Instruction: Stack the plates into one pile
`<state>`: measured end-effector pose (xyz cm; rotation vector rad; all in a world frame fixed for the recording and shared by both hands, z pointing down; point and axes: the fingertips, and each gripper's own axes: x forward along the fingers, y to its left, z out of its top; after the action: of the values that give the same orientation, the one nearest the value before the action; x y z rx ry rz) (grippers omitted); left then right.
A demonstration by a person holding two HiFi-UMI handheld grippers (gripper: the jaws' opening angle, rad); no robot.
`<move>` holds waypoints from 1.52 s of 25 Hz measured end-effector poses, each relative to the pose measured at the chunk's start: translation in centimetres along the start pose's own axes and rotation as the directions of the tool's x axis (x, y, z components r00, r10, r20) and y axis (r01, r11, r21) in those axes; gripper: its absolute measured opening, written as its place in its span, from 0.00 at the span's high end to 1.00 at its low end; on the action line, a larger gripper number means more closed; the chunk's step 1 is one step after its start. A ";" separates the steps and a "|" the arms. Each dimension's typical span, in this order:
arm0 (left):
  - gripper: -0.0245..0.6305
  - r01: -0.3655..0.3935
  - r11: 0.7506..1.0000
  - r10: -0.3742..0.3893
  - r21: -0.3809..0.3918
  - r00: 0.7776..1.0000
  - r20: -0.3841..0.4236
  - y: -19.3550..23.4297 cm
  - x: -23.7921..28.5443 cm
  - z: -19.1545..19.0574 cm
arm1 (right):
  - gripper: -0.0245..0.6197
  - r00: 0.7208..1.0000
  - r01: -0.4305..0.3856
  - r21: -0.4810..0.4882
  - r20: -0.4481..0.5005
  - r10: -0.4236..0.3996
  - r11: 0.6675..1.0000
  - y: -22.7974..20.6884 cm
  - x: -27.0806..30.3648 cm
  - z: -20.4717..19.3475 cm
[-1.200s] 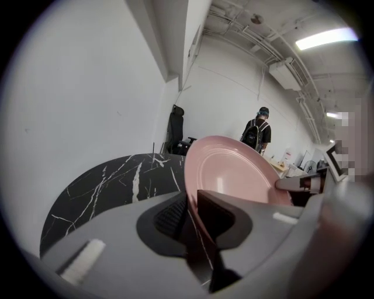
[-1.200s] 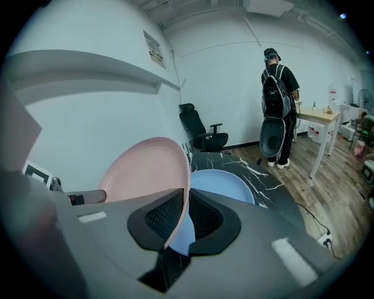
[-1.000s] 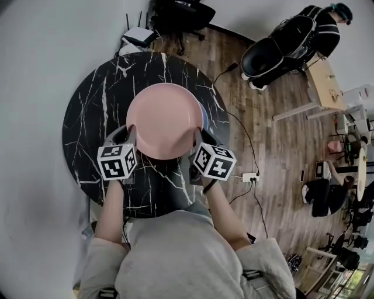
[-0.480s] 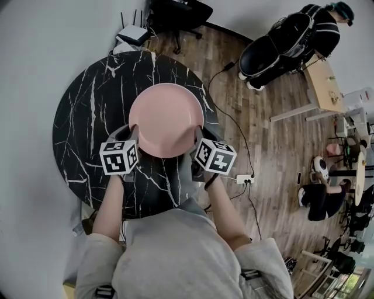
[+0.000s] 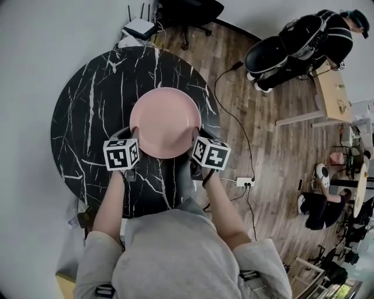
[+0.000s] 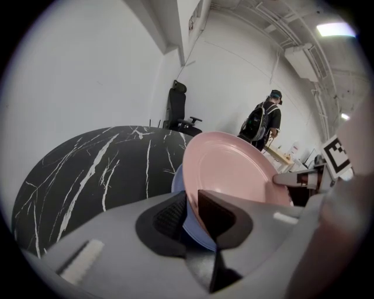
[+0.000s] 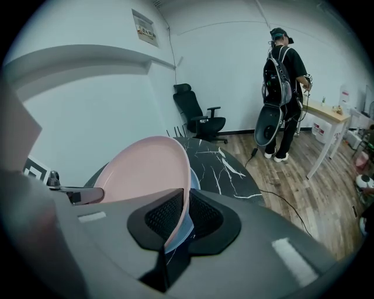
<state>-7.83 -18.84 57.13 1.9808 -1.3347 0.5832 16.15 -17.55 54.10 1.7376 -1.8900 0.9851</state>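
A pink plate hangs low and level over the round black marble table, held at its near rim from both sides. My left gripper is shut on its left rim, and my right gripper is shut on its right rim. In the left gripper view the pink plate runs between the pads, with a blue plate right beneath it. The right gripper view shows the same pink plate in the jaws over the blue plate. From the head view the blue plate is hidden under the pink one.
A white wall runs along the table's left. A router and a black office chair stand behind the table. A power strip and its cable lie on the wood floor at the right. A person with a backpack stands by a desk.
Both grippers have sunk toward the table with the pink plate. The blue plate's edge, which showed past the pink plate's right side, is now covered.
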 end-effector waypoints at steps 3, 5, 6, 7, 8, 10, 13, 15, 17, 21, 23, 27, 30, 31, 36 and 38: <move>0.78 -0.013 1.000 0.013 0.004 1.000 -0.024 0.2 0.8 -0.6 | 0.91 1.000 0.002 -0.007 -0.026 -0.002 1.000 -0.4 1.0 -0.4; 0.77 -0.020 1.000 0.020 0.005 0.999 -0.041 0.3 1.4 -1.0 | 0.91 0.999 0.003 -0.011 -0.041 -0.004 1.000 -0.7 1.6 -0.6; 0.77 -0.023 1.000 0.023 0.002 0.999 -0.050 0.4 1.6 -1.2 | 0.91 0.999 0.003 -0.012 -0.049 -0.004 1.000 -0.7 1.9 -0.8; 0.77 -0.026 1.000 0.026 -0.002 0.998 -0.058 0.5 1.9 -1.4 | 0.91 0.998 0.004 -0.014 -0.057 -0.004 1.000 -0.8 2.2 -0.9; 0.77 -0.029 1.000 0.029 -0.005 0.997 -0.066 0.6 2.1 -1.5 | 0.91 0.998 0.004 -0.016 -0.064 -0.005 1.000 -0.8 2.5 -1.0; 0.77 -0.035 0.999 0.034 -0.009 0.996 -0.079 0.8 2.5 -1.8 | 0.91 0.997 0.005 -0.020 -0.077 -0.007 1.000 -0.9 2.9 -1.2; 0.77 -0.039 0.999 0.039 -0.002 0.996 -0.085 0.9 2.8 -1.9 | 0.91 0.995 0.006 -0.024 -0.095 -0.008 1.000 -1.1 3.5 -1.6; 0.77 -0.042 0.999 0.043 0.010 0.995 -0.085 0.9 2.9 -1.8 | 0.91 0.995 0.008 -0.030 -0.103 -0.011 1.000 -1.2 3.8 -1.8; 0.76 -0.044 0.999 0.046 0.019 0.995 -0.084 0.9 3.0 -1.8 | 0.91 0.994 0.011 -0.035 -0.109 -0.015 0.999 -1.3 4.0 -1.9; 0.75 -0.051 0.998 0.055 0.047 0.995 -0.088 0.8 3.0 -1.9 | 0.91 0.993 0.021 -0.043 -0.116 -0.026 0.999 -1.4 4.0 -2.0; 0.75 -0.055 0.996 0.062 0.076 0.994 -0.093 0.6 3.0 -2.0 | 0.91 0.993 0.028 -0.045 -0.117 -0.033 0.999 -1.6 3.8 -1.9; 0.75 -0.063 0.996 0.069 0.067 0.994 -0.084 0.8 3.0 -2.0 | 0.91 0.993 0.032 -0.058 -0.115 -0.038 0.998 -1.7 4.0 -1.7; 0.74 -0.084 0.995 0.089 0.062 0.993 -0.076 1.2 2.8 -1.9 | 0.91 0.991 0.026 -0.094 -0.126 -0.038 0.995 -1.3 4.2 -2.0; 0.74 -0.088 0.994 0.092 0.063 0.993 -0.071 1.3 2.7 -1.8 | 0.91 0.991 0.026 -0.108 -0.128 -0.040 0.994 -1.2 4.3 -2.1; 0.74 -0.093 0.993 0.096 0.067 0.995 -0.034 1.2 1.9 -1.0 | 0.90 0.991 0.028 -0.153 -0.122 -0.047 0.988 -1.0 4.3 -2.4; 0.74 -0.096 0.993 0.097 0.068 0.995 -0.010 1.1 1.4 -0.6 | 0.89 0.993 0.022 -0.160 -0.115 -0.040 0.987 -0.9 4.0 -2.4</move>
<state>-8.32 -19.56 58.74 1.9705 -1.4259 0.6940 15.95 -18.59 58.72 1.5784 -1.8095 0.8801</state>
